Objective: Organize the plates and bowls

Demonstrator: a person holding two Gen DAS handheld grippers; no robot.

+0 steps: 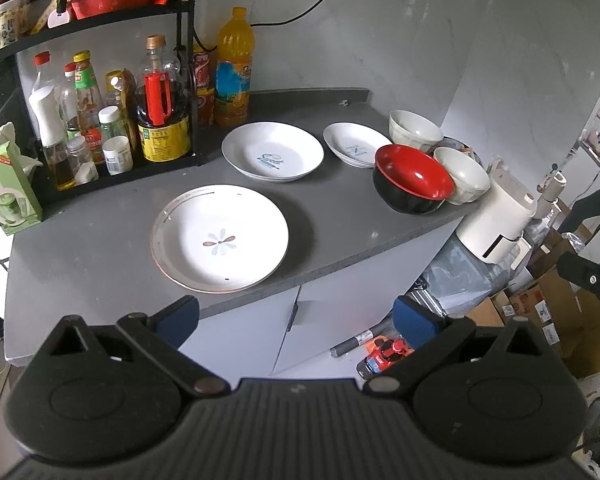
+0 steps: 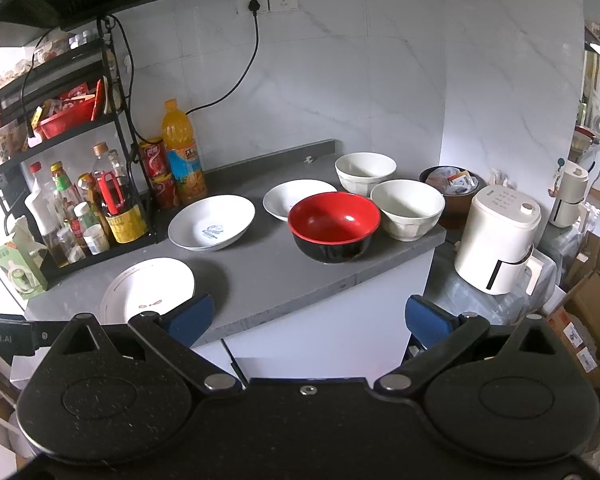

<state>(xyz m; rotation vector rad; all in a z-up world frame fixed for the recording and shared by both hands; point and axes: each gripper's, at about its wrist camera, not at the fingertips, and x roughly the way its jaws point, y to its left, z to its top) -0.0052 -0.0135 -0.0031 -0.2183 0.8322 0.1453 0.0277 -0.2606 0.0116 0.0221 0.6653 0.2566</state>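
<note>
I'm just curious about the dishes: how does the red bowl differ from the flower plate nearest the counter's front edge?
The red and black bowl is deep, with tall walls; the flower plate is wide and shallow. The bowl is red inside and black outside; the plate is white with a small flower in the middle. The bowl sits crowded against a white bowl, while the plate lies alone. Both sit upright and empty on the grey counter.
</note>
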